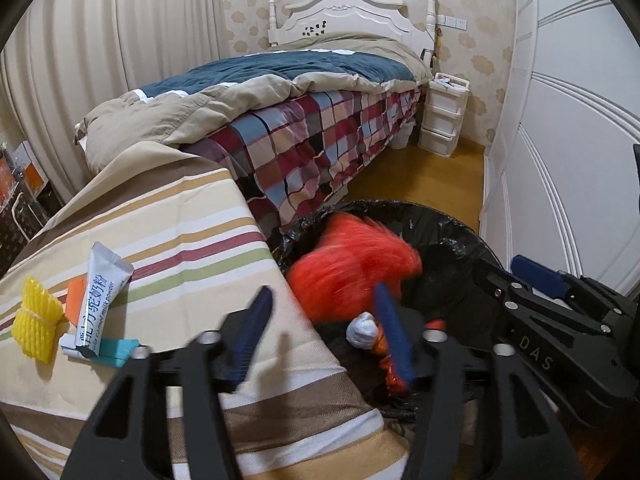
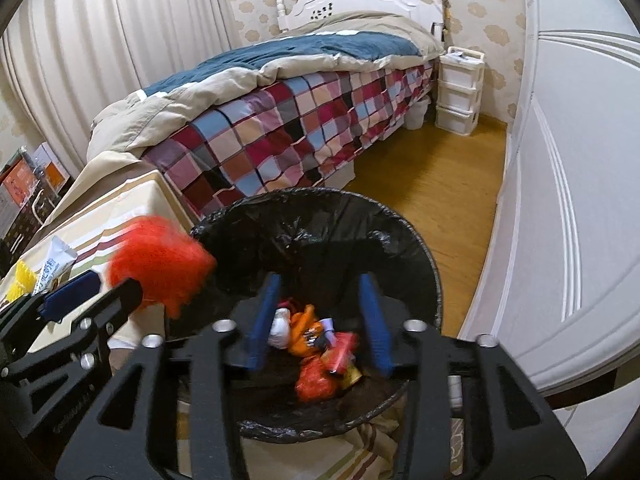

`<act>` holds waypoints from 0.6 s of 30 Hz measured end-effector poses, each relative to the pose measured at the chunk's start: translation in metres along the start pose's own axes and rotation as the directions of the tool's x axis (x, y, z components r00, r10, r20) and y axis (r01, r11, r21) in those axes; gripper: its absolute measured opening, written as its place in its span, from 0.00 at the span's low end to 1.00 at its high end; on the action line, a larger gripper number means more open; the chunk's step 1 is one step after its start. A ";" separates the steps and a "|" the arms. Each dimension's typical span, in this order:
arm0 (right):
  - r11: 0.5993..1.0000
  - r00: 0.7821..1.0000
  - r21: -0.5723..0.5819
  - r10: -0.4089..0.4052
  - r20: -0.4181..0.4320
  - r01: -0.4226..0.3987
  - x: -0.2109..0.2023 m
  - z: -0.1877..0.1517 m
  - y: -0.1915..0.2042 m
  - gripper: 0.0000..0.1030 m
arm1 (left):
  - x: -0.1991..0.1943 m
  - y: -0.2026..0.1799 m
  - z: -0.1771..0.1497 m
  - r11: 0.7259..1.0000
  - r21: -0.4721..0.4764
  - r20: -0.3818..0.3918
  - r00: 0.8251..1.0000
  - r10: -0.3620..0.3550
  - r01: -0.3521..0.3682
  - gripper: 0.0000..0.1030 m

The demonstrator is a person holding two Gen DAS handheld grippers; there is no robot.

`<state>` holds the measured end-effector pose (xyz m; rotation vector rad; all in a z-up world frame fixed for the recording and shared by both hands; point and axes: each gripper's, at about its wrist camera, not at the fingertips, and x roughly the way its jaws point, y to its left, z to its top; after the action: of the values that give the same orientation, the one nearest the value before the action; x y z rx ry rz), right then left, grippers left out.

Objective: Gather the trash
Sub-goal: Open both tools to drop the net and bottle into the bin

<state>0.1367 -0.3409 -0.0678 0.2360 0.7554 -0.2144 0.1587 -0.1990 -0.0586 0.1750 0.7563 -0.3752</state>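
Left gripper (image 1: 326,334) jaws spread wide, right gripper (image 2: 322,322) jaws likewise apart, side by side

Bedroom background, non-task stuff only.
Bed (image 1: 320,92) upper centre: white headboard (image 1: 344,12), blue-beige duvet (image 2: 280,60), checked sheet (image 2: 288,128). White drawer unit (image 1: 442,114) right of the bed, curtain (image 1: 100,40) upper left, wood floor (image 2: 436,184), white wardrobe (image 2: 580,160) far right.

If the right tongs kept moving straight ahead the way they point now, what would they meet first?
Probably the trash pile at the bottom of the bin: the open right tongs point down into it with nothing visible between, though depth is unclear.
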 end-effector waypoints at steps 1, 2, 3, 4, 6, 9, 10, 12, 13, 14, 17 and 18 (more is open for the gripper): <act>1.000 1.000 0.000 -0.004 0.002 0.004 -0.001 0.000 0.000 0.43 | -0.001 0.001 0.000 1.000 -0.001 0.003 1.000 0.000 0.000 0.62; 1.000 1.000 0.002 -0.006 0.004 0.006 -0.002 -0.001 -0.001 0.43 | -0.002 0.001 -0.001 1.000 -0.002 0.006 1.000 0.002 -0.002 0.66; 1.000 1.000 0.006 -0.007 0.004 0.007 -0.002 -0.001 -0.002 0.44 | -0.004 0.002 -0.002 1.000 -0.003 0.010 1.000 0.005 -0.005 0.68; 1.000 1.000 0.008 -0.008 0.004 0.008 -0.003 -0.002 -0.002 0.45 | -0.005 0.003 -0.002 1.000 -0.004 0.013 1.000 0.007 -0.006 0.70; 1.000 1.000 0.011 -0.010 0.005 0.010 -0.004 -0.003 -0.002 0.49 | -0.008 0.005 -0.004 1.000 -0.007 0.019 1.000 0.014 -0.013 0.71; 1.000 1.000 0.010 -0.011 0.009 0.011 -0.007 -0.005 0.000 0.51 | -0.011 0.009 -0.007 1.000 -0.009 0.020 0.999 0.027 -0.027 0.73; 1.000 1.000 0.010 -0.010 0.010 0.010 -0.009 -0.006 0.001 0.53 | -0.012 0.013 -0.008 0.999 -0.013 0.018 0.999 0.033 -0.032 0.74; 1.000 1.000 0.010 -0.008 0.013 0.008 -0.011 -0.007 0.003 0.57 | -0.014 0.017 -0.010 0.999 -0.026 0.015 0.999 0.040 -0.040 0.75; 1.000 1.000 0.009 -0.007 0.014 0.007 -0.012 -0.007 0.004 0.57 | -0.015 0.021 -0.012 0.999 -0.035 0.013 0.999 0.043 -0.042 0.75; 1.000 1.000 0.007 -0.006 0.015 0.006 -0.014 -0.009 0.006 0.57 | -0.017 0.025 -0.013 0.998 -0.043 0.012 0.999 0.047 -0.047 0.75; 1.000 1.000 0.006 0.003 0.014 -0.003 -0.018 -0.010 0.012 0.59 | -0.023 0.036 -0.017 0.996 -0.059 0.013 0.998 0.066 -0.065 0.75; 1.000 1.000 0.006 0.006 0.014 -0.007 -0.019 -0.011 0.013 0.59 | -0.025 0.040 -0.019 0.996 -0.063 0.014 0.997 0.071 -0.070 0.75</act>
<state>0.1198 -0.3231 -0.0602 0.2423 0.7405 -0.2119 0.1455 -0.1504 -0.0536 0.1394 0.7432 -0.2856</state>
